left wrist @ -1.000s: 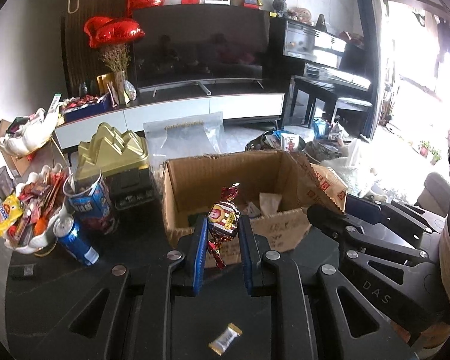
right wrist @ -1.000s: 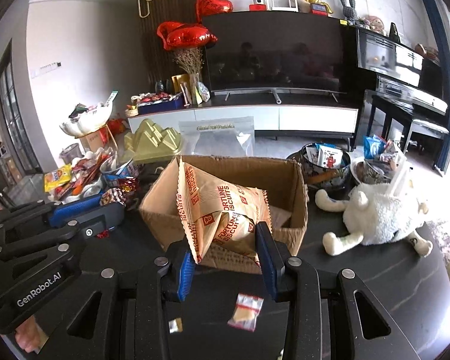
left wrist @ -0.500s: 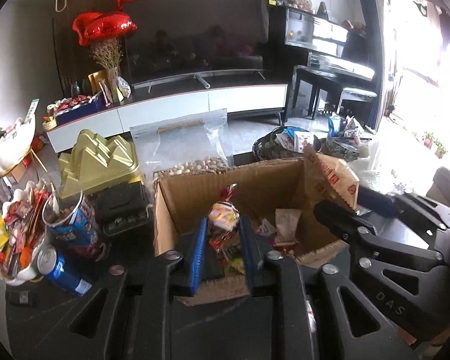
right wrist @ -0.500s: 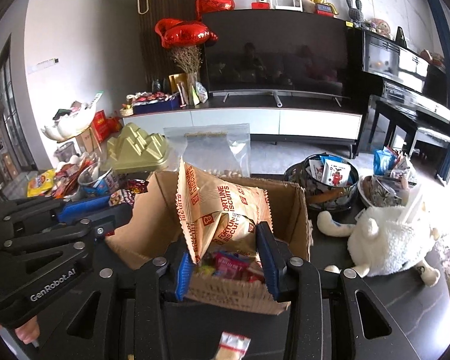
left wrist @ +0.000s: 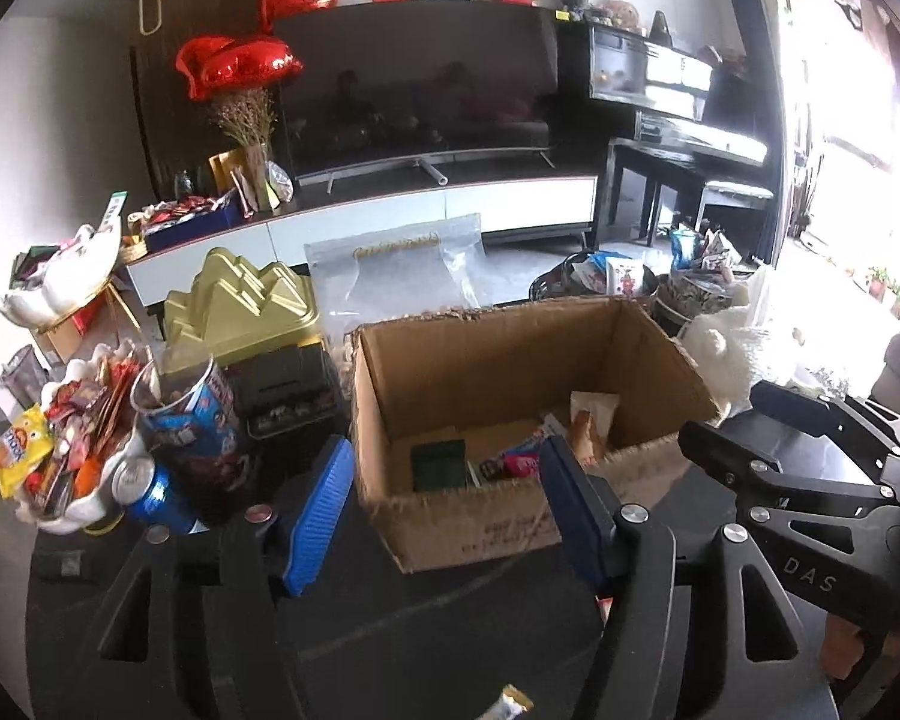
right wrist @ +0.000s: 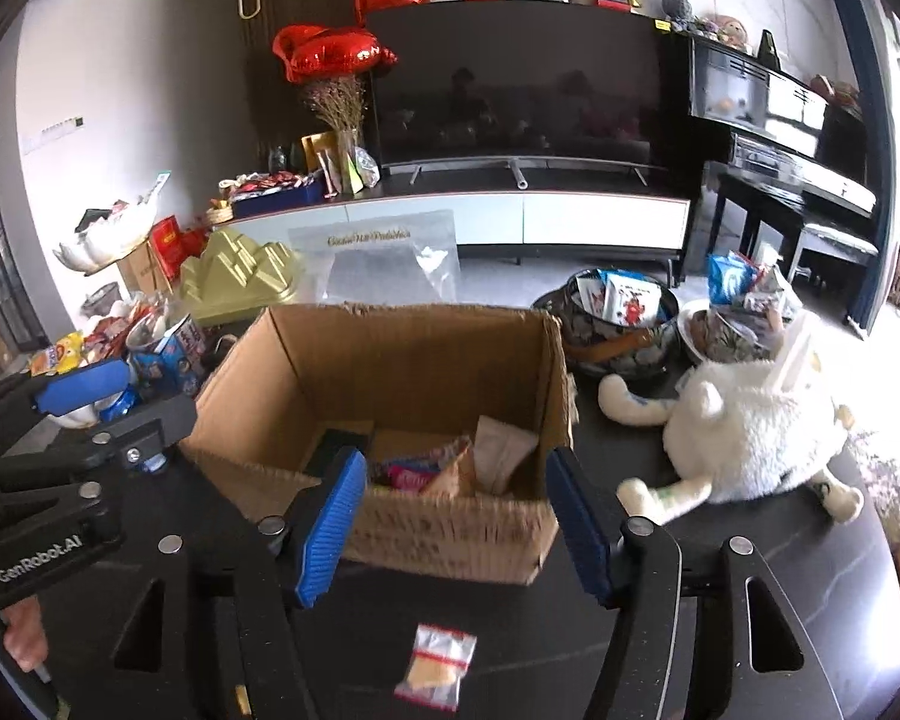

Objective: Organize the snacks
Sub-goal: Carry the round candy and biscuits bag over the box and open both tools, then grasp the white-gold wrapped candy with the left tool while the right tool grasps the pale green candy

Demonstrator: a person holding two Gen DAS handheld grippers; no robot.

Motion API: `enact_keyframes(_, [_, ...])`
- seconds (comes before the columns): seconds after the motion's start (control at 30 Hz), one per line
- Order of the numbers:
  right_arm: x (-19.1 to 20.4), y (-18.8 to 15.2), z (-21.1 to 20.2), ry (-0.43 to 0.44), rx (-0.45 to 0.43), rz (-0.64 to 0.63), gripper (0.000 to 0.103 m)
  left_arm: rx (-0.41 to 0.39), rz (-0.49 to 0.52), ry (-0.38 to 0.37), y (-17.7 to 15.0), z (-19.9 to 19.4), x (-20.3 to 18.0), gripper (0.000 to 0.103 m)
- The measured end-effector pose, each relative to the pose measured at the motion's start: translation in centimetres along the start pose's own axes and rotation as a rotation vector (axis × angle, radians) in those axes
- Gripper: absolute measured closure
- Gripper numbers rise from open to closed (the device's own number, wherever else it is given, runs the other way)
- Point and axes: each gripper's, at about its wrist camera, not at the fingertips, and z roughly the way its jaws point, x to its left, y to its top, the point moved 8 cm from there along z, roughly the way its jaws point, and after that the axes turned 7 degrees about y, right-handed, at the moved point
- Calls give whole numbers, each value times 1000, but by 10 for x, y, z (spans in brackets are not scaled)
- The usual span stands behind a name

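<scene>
An open cardboard box (left wrist: 468,360) stands on the dark table; it also shows in the right wrist view (right wrist: 390,354). Several snack packets (left wrist: 522,459) lie on its floor, also seen in the right wrist view (right wrist: 444,468). My left gripper (left wrist: 450,510) is open and empty in front of the box's near wall. My right gripper (right wrist: 459,516) is open and empty in front of the same wall, to the right of the left one. A small clear packet (right wrist: 435,663) lies on the table below the right gripper. A gold-wrapped candy (left wrist: 510,702) lies below the left gripper.
A white bowl of snacks (left wrist: 60,456), a blue can (left wrist: 150,495) and a blue cup (left wrist: 186,408) stand left of the box. A gold box (left wrist: 240,306) sits behind them. A white plush toy (right wrist: 750,420) and baskets of packets (right wrist: 618,312) lie to the right.
Both grippers moved over the box, opened and pulled back. The wrapped candy from the left and the biscuit bag from the right have left the jaws and now lie in the box.
</scene>
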Motion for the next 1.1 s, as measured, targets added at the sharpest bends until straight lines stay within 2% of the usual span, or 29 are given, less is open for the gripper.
enact_keyframes(0.37, [-3, -21, -50, -54, -32, 38, 30, -28, 16, 15, -26, -49, -2, 31])
enact_keyframes(0.83, [-15, -75, -60, -94, 70, 123, 30, 64, 23, 14, -80, -51, -7, 29])
enact_keyframes(1.1, [-27, -114, -42, -124, 184, 181, 30, 151, 22, 6, -114, -35, -10, 29])
